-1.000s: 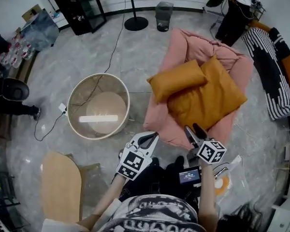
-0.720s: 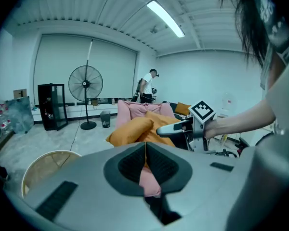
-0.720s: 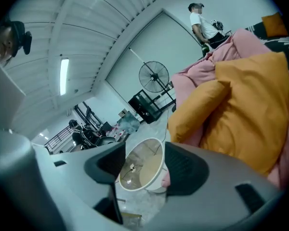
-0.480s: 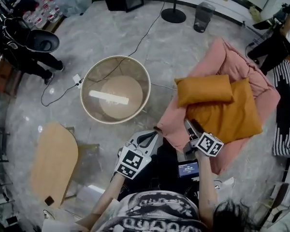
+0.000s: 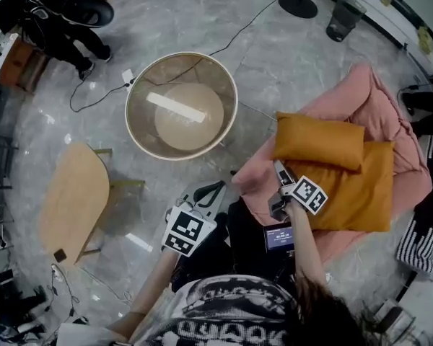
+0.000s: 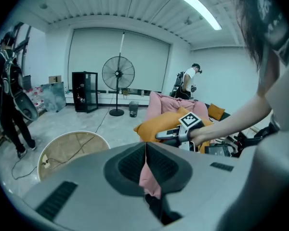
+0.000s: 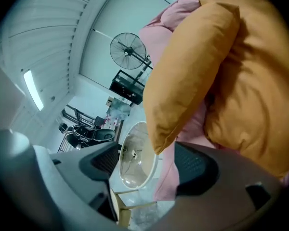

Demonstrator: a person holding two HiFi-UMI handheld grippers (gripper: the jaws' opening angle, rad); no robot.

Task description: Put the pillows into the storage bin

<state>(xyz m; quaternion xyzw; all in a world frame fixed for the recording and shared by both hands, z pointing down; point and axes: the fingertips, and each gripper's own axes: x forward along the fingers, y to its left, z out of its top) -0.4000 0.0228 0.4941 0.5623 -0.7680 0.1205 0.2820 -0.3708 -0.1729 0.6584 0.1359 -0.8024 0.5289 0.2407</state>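
Note:
Two orange pillows lie stacked on a pink beanbag (image 5: 379, 103): the upper pillow (image 5: 321, 141) across the lower pillow (image 5: 357, 193). The round beige storage bin (image 5: 141, 132) stands on the floor to their left, with nothing in it. My right gripper (image 5: 280, 171) sits at the upper pillow's near left corner. Its jaws have just been opening and stand open, with that pillow corner (image 7: 159, 141) poking between them, untouched by the pads. My left gripper (image 5: 206, 193) hangs lower left of it, shut on nothing, pointing between the bin (image 6: 82, 134) and the pillows (image 6: 156, 124).
A wooden chair (image 5: 76, 197) stands left of me. A cable (image 5: 224, 38) runs over the floor to the bin. A person in black (image 5: 58, 20) stands at the upper left. A fan base (image 5: 297, 6), a waste basket (image 5: 344, 19) and a striped sofa (image 5: 422, 229) ring the beanbag.
Both grippers have moved forward and down toward the beanbag. The right one has reached the upper pillow's corner and its jaws stand wider. The view has swung, shifting bin and pillows.

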